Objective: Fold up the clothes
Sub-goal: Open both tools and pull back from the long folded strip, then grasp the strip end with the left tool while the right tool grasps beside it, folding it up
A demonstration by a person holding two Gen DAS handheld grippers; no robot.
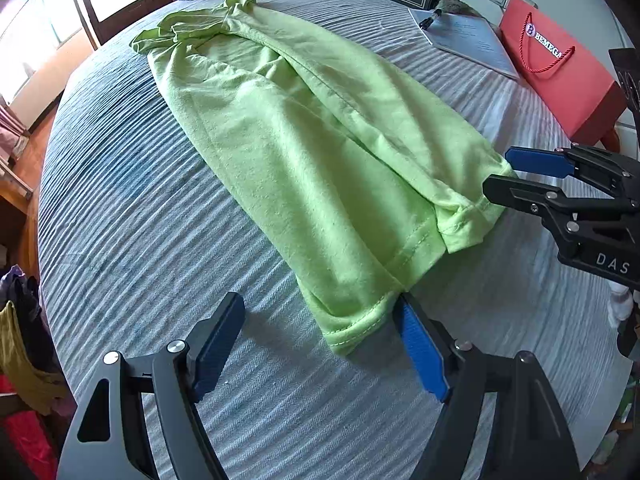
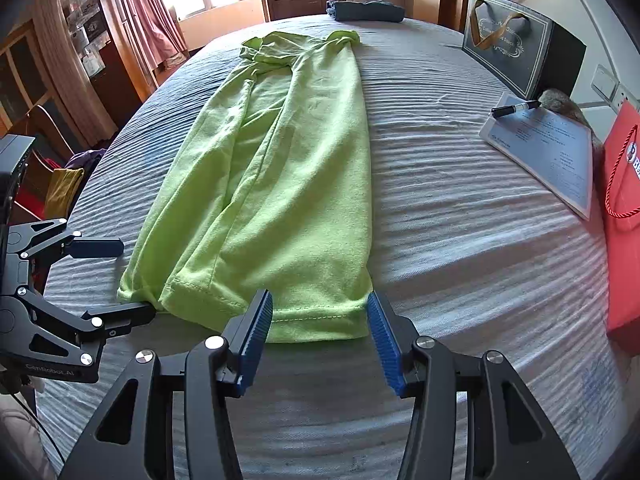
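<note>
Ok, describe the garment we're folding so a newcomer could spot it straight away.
Start from the big bed covered in a grey-blue striped sheet. Down its middle lies the lime-green shirt, already folded lengthwise into a long strip, its hem nearest both open tools. The only other garment on the sheet, a dark folded bundle at the far edge, is small and navy, not bright green.

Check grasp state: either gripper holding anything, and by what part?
Nothing held. Left gripper and right gripper are both open, fingers straddling the near hem corners of the green shirt, which lies on the bed.
</note>
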